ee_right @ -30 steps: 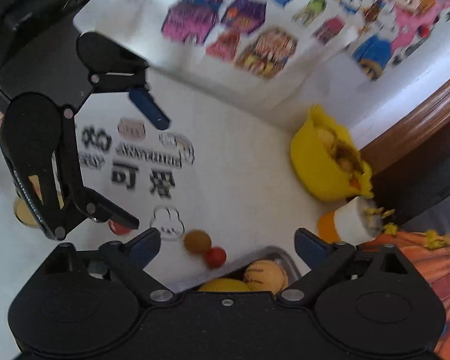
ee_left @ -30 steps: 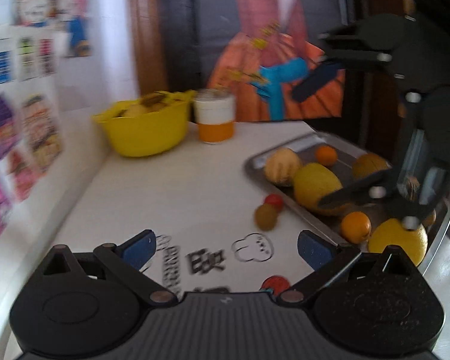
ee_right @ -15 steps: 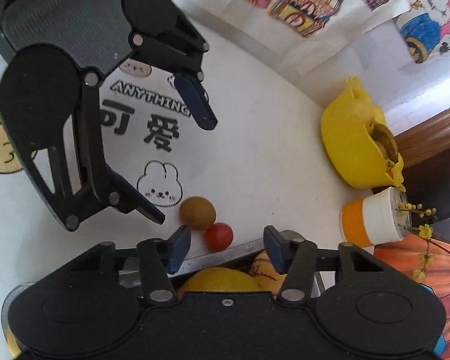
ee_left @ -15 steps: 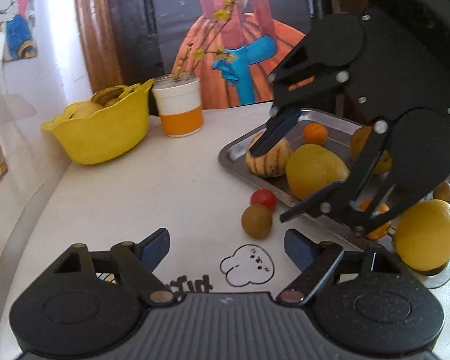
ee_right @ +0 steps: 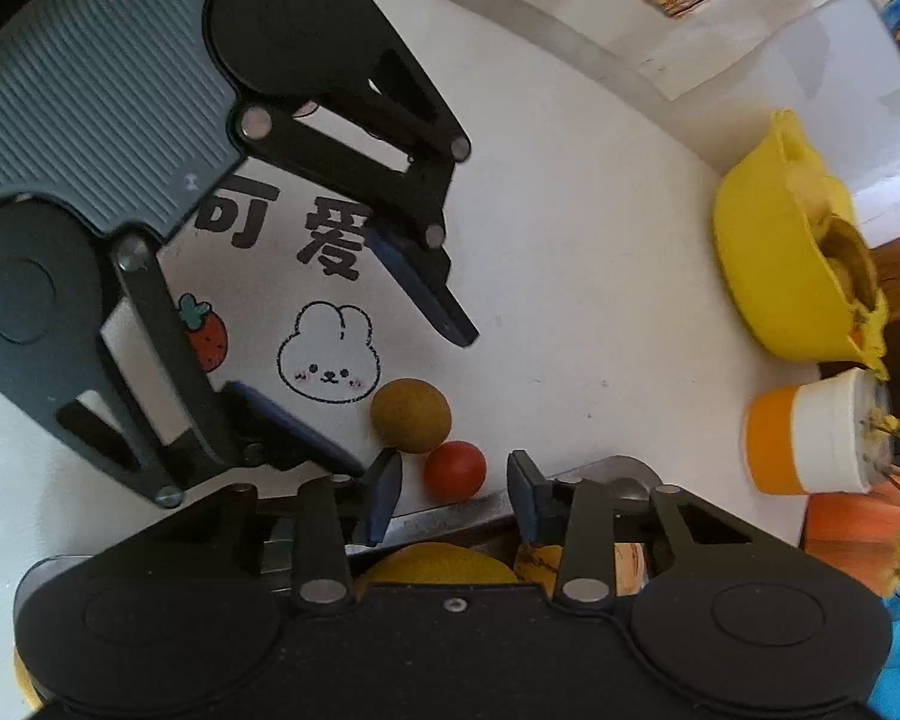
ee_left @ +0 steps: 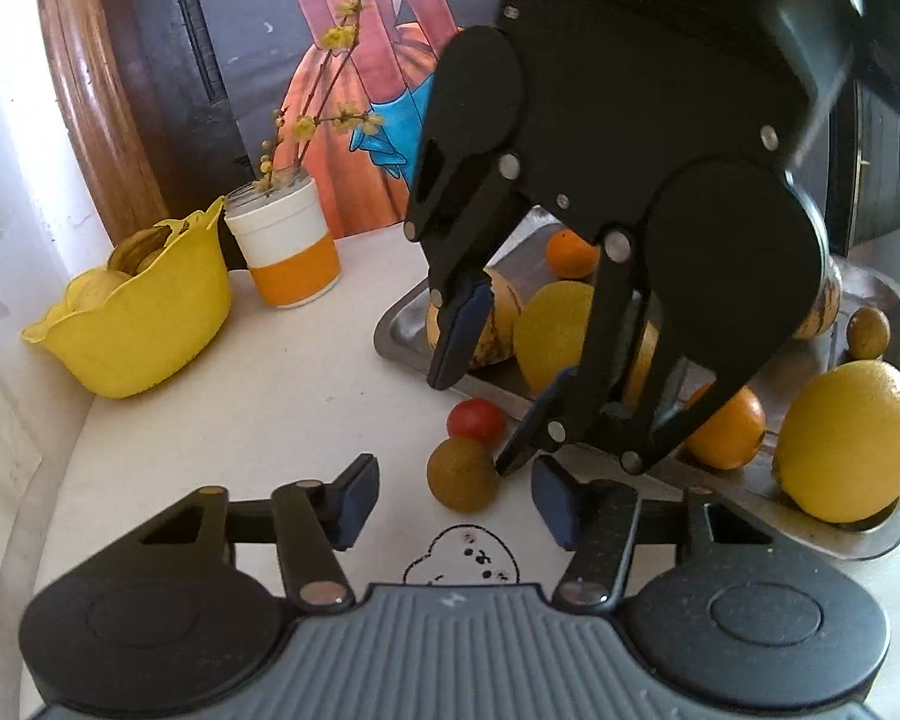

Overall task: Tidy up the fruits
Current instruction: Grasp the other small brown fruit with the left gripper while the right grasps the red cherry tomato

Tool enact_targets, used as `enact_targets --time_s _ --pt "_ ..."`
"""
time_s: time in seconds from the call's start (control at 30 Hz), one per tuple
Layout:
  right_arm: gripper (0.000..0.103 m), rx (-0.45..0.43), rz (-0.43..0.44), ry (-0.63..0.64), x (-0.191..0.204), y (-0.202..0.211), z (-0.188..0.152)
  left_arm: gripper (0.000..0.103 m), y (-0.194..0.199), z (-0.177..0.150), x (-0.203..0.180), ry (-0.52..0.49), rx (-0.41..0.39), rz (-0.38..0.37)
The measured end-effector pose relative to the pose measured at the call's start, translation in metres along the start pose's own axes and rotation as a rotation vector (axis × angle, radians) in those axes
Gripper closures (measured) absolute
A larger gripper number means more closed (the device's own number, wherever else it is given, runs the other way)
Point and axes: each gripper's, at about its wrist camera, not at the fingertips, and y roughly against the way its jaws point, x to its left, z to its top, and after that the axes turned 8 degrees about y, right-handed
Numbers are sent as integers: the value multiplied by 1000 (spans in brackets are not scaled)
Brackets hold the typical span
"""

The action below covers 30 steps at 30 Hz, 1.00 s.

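Note:
Two small fruits lie together on the white table beside a metal tray (ee_left: 858,543): a brown round fruit (ee_left: 463,474) (ee_right: 411,415) and a red tomato (ee_left: 476,420) (ee_right: 455,471). My left gripper (ee_left: 456,504) (ee_right: 411,402) is open, its fingers on either side of the brown fruit without visibly touching it. My right gripper (ee_right: 453,498) (ee_left: 471,423) reaches down from above the tray, open, with the tomato between its pads. The tray holds a lemon (ee_left: 849,441), an orange (ee_left: 726,426), a striped melon (ee_left: 498,324) and other fruit.
A yellow bowl (ee_left: 144,324) (ee_right: 780,276) with fruit stands at the back left beside an orange and white cup (ee_left: 288,252) (ee_right: 810,438) with flower twigs. The table carries printed cartoons and letters. A wall with posters runs along the far side.
Both grippers have come in on the two small fruits from opposite sides and now cross over them. Their jaws have narrowed since a second ago.

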Motion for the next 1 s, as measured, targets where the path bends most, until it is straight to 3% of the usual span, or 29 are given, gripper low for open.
enact_targets --time_s 0.23,0.37,0.57,0.77,1.0 --pt "78 32 56 -35 -12 -4 -1 58 -6 2 5 -3 15 -19" --pt "79 24 52 -45 -11 -3 -2 74 -7 2 6 -4 21 -31" --pt "79 -2 33 -77 -9 -1 -5 75 -6 2 6 13 28 -21" --pt "79 -73 -44 -174 1 9 -20 75 -2 2 5 67 52 39" --pt "79 -139 -100 -254 4 14 -28 75 3 0 6 119 51 58"
